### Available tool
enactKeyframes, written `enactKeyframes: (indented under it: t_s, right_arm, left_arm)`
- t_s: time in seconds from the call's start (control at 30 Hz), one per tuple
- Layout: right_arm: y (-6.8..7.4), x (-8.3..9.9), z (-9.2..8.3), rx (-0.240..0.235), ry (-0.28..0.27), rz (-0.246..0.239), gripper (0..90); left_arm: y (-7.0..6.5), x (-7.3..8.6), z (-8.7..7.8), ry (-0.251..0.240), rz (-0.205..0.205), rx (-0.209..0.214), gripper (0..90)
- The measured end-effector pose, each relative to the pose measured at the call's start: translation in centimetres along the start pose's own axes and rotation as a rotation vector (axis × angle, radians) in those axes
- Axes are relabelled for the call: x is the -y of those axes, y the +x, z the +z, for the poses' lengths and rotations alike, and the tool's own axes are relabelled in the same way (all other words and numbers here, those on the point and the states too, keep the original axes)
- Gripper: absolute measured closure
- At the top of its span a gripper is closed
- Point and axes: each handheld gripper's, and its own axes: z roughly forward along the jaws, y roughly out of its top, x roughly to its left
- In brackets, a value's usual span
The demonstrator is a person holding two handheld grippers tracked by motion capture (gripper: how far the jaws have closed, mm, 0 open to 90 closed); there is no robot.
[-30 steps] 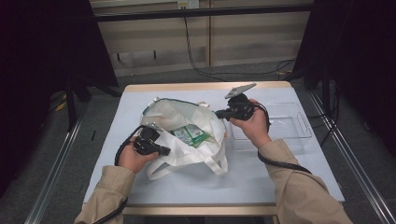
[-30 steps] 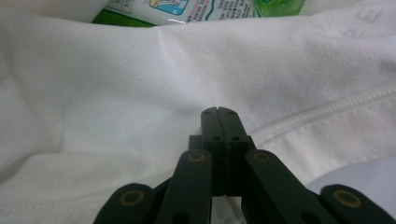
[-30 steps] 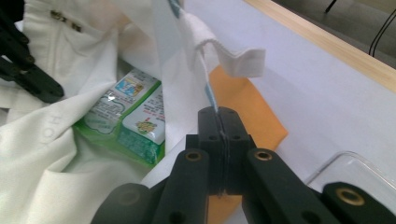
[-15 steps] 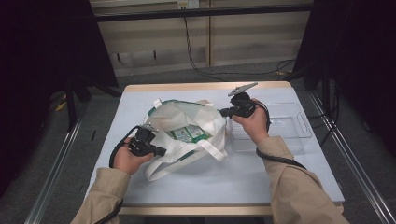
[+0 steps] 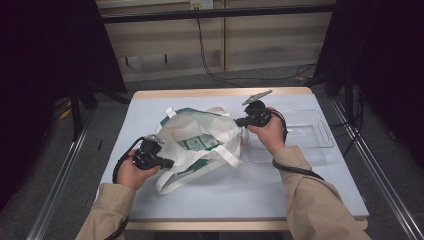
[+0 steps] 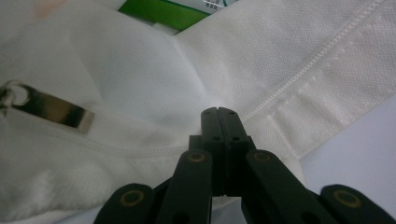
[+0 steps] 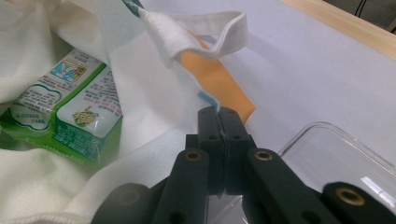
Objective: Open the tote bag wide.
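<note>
A white cloth bag (image 5: 200, 142) with green trim lies open in the middle of the table, and a green packet (image 5: 199, 143) shows in its mouth. My left gripper (image 5: 169, 163) is shut on the bag's near-left edge; in the left gripper view its jaws (image 6: 218, 113) pinch white fabric beside a stitched strap (image 6: 327, 70). My right gripper (image 5: 240, 121) is shut on the bag's right rim. In the right gripper view its tips (image 7: 218, 111) clamp the rim by a pale blue tab, with the green packet (image 7: 70, 116) to the left inside the bag.
A clear plastic tray (image 5: 320, 135) sits on the table just right of the bag, close under my right hand, and its corner (image 7: 336, 163) shows in the right gripper view. An orange patch (image 7: 224, 86) lies under the rim. A metal tag (image 6: 51, 108) hangs on the fabric.
My right hand has sunk a little with the rim, and the bag now lies flatter and spread wider. The left hand has hardly moved.
</note>
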Motion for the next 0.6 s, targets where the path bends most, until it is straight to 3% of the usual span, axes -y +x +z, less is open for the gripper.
enactKeyframes:
  t_s: [0.17,0.3,0.53,0.6]
  right_arm:
    - [0.3,-0.1,-0.4,-0.017,-0.015,-0.007,87.9]
    - [0.7,-0.5,-1.0,-0.037,-0.042,-0.01,80.6]
    - [1.7,-1.3,-1.6,-0.074,-0.051,-0.053,70.3]
    - [2.1,-1.5,-1.8,-0.085,-0.049,-0.067,69.5]
  left_arm:
    - [0.0,-0.1,-0.3,-0.006,0.002,0.001,90.0]
    - [0.0,-0.3,-0.3,-0.018,-0.009,-0.011,90.0]
    - [-0.1,-0.6,-0.3,-0.009,0.0,-0.01,90.0]
    - [-0.2,-0.7,-0.2,-0.018,-0.017,-0.011,90.0]
